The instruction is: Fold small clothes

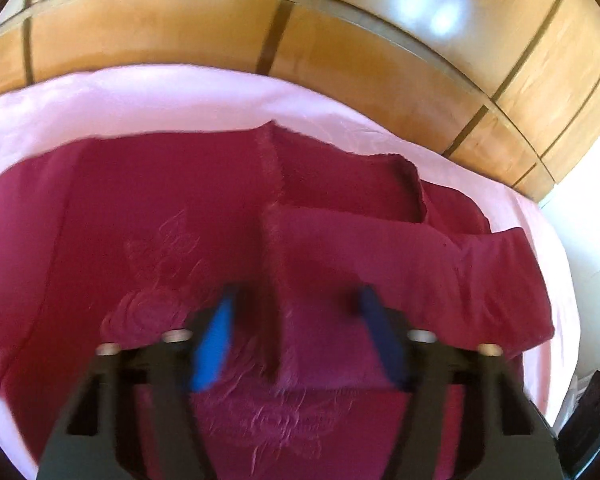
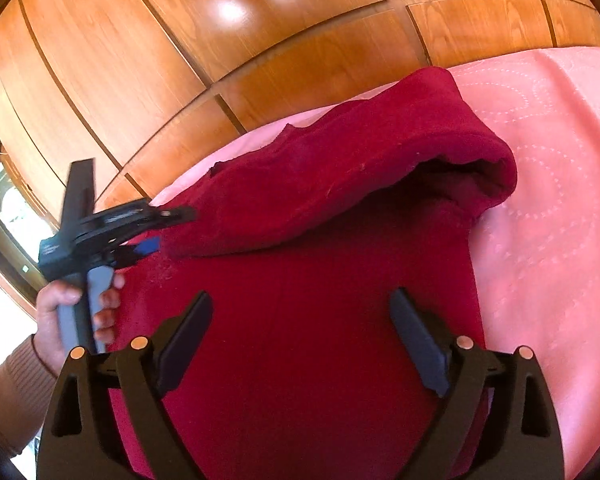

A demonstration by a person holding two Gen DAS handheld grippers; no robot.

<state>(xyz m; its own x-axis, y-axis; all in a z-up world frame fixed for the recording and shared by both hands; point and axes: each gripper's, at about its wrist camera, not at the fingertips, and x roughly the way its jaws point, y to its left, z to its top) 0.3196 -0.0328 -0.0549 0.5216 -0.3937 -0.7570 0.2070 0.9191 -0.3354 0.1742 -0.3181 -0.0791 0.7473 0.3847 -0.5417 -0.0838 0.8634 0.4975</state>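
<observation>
A dark red sweater point(image 1: 160, 208) point(image 2: 300, 260) lies spread on a pink bedspread point(image 1: 140, 92) point(image 2: 540, 160). One sleeve point(image 1: 420, 260) point(image 2: 360, 160) is folded across its body. My left gripper point(image 1: 298, 312) point(image 2: 168, 230) sits low over the sweater at the sleeve's end. Its jaws are partly apart, and the folded cloth edge runs between the blue pads without visibly being pinched. The left wrist view is blurred. My right gripper point(image 2: 302, 296) hovers over the sweater's body, open, with nothing between its fingers.
Wooden wardrobe doors point(image 1: 340, 40) point(image 2: 220, 40) stand right behind the bed. A hand point(image 2: 56, 300) in a tan ribbed sleeve holds the left gripper at the bed's left side. A dark object point(image 1: 596, 420) sits beyond the bed's right edge.
</observation>
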